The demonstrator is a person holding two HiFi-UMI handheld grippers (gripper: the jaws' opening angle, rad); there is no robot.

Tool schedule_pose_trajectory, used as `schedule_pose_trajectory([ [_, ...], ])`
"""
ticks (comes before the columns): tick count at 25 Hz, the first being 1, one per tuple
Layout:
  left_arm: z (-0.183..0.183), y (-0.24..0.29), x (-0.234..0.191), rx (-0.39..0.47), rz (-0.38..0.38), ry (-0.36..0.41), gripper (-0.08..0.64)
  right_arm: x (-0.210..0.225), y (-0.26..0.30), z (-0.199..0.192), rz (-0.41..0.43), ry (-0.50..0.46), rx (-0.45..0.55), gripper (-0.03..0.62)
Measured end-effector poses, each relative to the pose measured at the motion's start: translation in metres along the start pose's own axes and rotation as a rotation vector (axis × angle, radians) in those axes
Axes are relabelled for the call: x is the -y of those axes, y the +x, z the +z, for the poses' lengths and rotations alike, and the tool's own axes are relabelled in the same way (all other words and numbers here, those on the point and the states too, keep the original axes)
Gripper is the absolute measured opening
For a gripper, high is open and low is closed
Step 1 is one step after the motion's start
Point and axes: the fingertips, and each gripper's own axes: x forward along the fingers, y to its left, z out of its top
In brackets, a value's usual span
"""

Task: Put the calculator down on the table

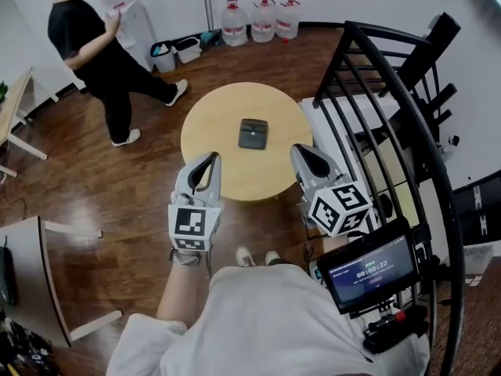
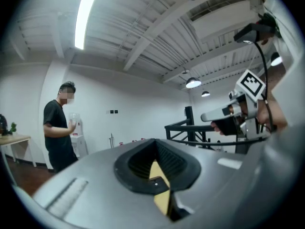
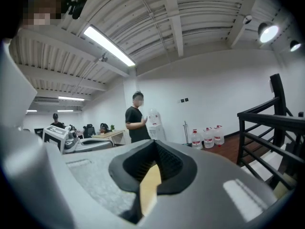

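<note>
A dark calculator (image 1: pixel 253 133) lies flat near the middle of a round wooden table (image 1: pixel 205 131), seen from above. Two hand-held grippers hover at the table's near edge, well apart from the calculator. The left gripper (image 1: pixel 212 158) has its jaws pressed together with nothing between them, and the right gripper (image 1: pixel 300 152) is the same, closed and empty. Behind the table a person (image 1: pixel 90 45) in black stands on the wooden floor, with water jugs (image 1: pixel 262 20) along the back wall and a black railing (image 1: pixel 391 92) curving at the right.

Round table (image 1: pixel 210 143) matt pale wood; floor (image 1: pixel 117 198) glossy dark wood; calculator (image 1: pixel 253 134) dark plastic.
</note>
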Motion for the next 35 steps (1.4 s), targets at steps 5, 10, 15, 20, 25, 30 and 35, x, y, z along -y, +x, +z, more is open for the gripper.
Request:
schedule_pose_trajectory([
  [5,-0.009,-0.011,0.016,-0.015,-0.023,-0.019,0.006,-0.003,-0.009,-0.002,0.004,0.019,-0.004,0.003],
  [10,-0.008,-0.021,0.020,-0.010,0.015,-0.028,0.006,-0.005,-0.025,-0.013,0.009,0.002,-0.020,0.003],
  [15,-0.008,-0.033,0.037,-0.019,0.027,-0.044,0.006,-0.002,-0.053,-0.017,0.000,0.015,-0.021,0.003],
  [20,-0.002,-0.055,0.066,-0.015,0.024,-0.045,0.006,-0.004,-0.091,-0.013,-0.009,-0.001,-0.013,0.003],
  [25,0.013,-0.074,0.094,-0.001,0.027,-0.031,0.006,-0.010,-0.127,-0.004,-0.001,-0.022,0.013,0.003],
  [30,0.026,-0.100,0.136,0.009,0.028,-0.013,0.006,-0.014,-0.172,-0.009,0.014,-0.014,0.015,0.003],
  [35,0.031,-0.129,0.167,0.000,0.029,-0.001,0.006,-0.027,-0.203,-0.017,0.032,0.001,0.010,0.003],
])
